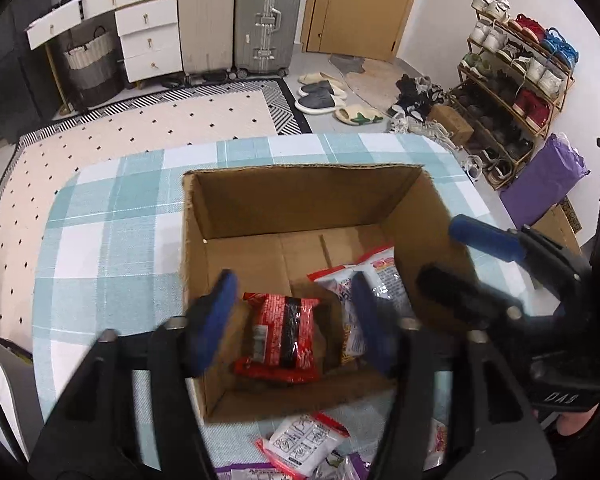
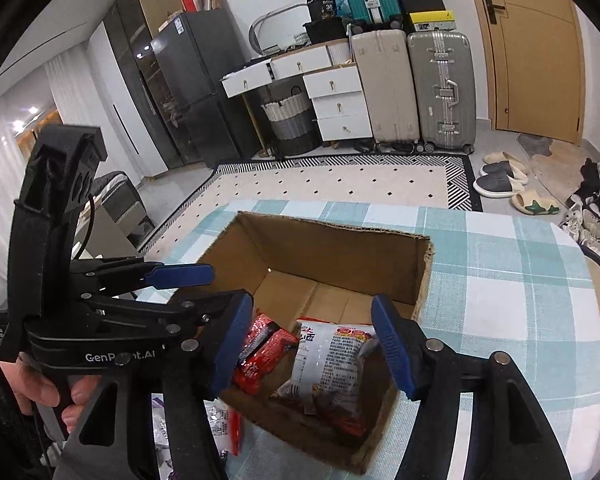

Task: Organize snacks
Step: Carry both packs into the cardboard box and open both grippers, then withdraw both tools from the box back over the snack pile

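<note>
An open cardboard box (image 1: 300,200) (image 2: 340,248) stands on the checked tablecloth (image 1: 112,240). Inside it lie a red snack packet (image 1: 284,336) (image 2: 260,352) and a white printed packet (image 1: 380,276) (image 2: 332,364). My left gripper (image 1: 292,320) hangs over the near left part of the box, open, its blue pads either side of the red packet without pressing it. My right gripper (image 2: 312,344) is open over the white packet, which leans loose in the box. Each gripper shows in the other's view: the right one (image 1: 460,260) by the box's right wall, the left one (image 2: 204,288) at its left wall.
Loose packets lie on the cloth in front of the box: a white-and-red one (image 1: 304,444) (image 2: 224,424) and a purple one (image 1: 240,472). A hand (image 2: 40,392) grips the left tool. Beyond the table are a rug (image 1: 140,120), suitcases (image 1: 236,16), drawers and a shoe rack (image 1: 512,80).
</note>
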A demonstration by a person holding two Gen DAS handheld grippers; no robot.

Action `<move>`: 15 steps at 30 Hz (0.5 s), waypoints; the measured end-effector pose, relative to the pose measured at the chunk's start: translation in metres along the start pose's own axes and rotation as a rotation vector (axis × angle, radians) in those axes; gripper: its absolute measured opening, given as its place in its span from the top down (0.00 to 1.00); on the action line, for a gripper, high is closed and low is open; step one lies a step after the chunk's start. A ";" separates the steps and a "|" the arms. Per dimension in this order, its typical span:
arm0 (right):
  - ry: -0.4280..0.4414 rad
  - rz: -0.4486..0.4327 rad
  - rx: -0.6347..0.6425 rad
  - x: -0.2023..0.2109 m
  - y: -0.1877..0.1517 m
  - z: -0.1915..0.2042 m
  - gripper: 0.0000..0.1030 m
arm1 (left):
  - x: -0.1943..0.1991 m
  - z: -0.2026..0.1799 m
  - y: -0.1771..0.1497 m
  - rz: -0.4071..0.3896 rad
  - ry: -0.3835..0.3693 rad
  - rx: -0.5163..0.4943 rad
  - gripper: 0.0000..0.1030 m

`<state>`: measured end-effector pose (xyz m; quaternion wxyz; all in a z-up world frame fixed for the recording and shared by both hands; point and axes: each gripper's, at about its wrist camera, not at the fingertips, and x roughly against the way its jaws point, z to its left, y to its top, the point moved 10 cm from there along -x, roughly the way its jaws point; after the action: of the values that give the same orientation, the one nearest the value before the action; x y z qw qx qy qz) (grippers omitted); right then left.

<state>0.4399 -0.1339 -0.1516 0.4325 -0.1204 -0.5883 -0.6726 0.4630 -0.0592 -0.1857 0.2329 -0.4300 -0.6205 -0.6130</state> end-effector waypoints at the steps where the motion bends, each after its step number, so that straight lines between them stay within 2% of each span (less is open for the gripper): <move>1: 0.004 -0.011 -0.004 0.007 0.001 0.001 0.37 | 0.005 0.000 0.000 -0.023 -0.002 0.003 0.25; 3: 0.005 -0.035 -0.010 0.021 0.001 0.001 0.30 | 0.022 0.002 -0.002 -0.062 0.010 0.009 0.21; 9: 0.012 -0.102 -0.003 0.064 -0.001 0.016 0.17 | 0.066 0.001 -0.020 -0.130 0.014 0.024 0.21; 11: 0.021 -0.127 0.008 0.078 -0.003 0.024 0.15 | 0.083 0.002 -0.026 -0.152 0.013 0.026 0.21; 15: 0.039 -0.156 0.029 0.102 -0.012 0.041 0.13 | 0.121 0.003 -0.041 -0.220 0.081 0.009 0.21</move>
<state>0.3564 -0.1431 -0.0796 0.3921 -0.0549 -0.5969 -0.6979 0.3669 -0.0209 -0.1100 0.1909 -0.3334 -0.6568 -0.6489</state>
